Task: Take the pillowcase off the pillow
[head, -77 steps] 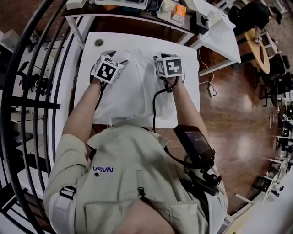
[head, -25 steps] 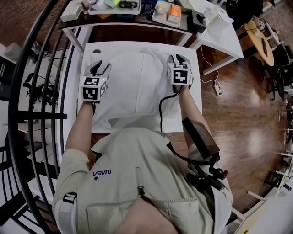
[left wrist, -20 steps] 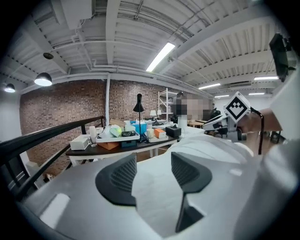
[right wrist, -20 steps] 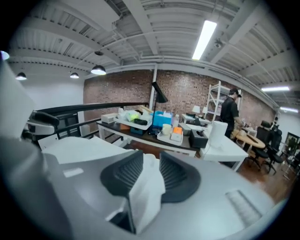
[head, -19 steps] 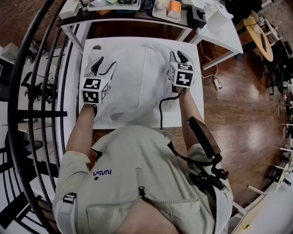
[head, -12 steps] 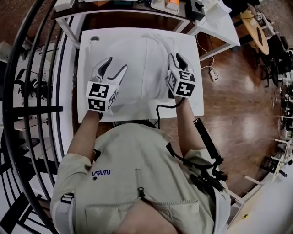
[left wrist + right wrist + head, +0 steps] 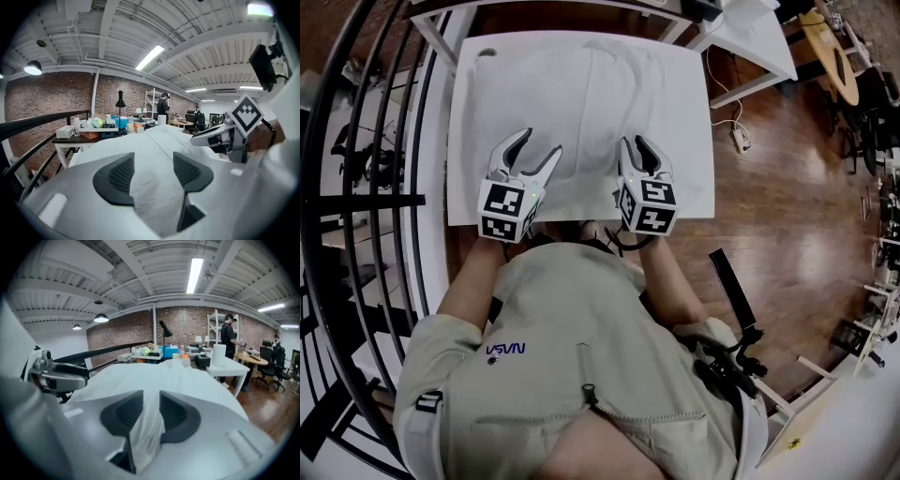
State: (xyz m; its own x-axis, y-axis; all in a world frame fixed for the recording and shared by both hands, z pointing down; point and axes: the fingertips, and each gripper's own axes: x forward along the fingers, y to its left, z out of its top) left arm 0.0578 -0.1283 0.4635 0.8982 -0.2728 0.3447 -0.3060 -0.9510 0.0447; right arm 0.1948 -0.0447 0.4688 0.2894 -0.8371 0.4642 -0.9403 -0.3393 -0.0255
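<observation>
The white pillow in its white pillowcase (image 7: 581,94) lies across the white table (image 7: 698,141). My left gripper (image 7: 534,145) hovers at the pillow's near left edge. Its jaws have just been opening and stand wide apart. In the left gripper view the cloth (image 7: 154,145) lies under and between the pads (image 7: 117,176) without being pressed. My right gripper (image 7: 637,145) is at the near edge further right. In the right gripper view a fold of the pillowcase (image 7: 147,427) is pinched between its pads, so this gripper (image 7: 151,413) is shut on it.
A black curved railing (image 7: 356,187) runs along the left. Wooden floor (image 7: 787,187) lies to the right, with another white table (image 7: 750,37) at the top right. A cluttered side table (image 7: 98,129) stands behind the pillow. A person (image 7: 229,333) stands far off.
Both grippers have come back from the pillow's far half to the table's near edge. The left jaws have spread wider. The right gripper has kept its fold of cloth.
</observation>
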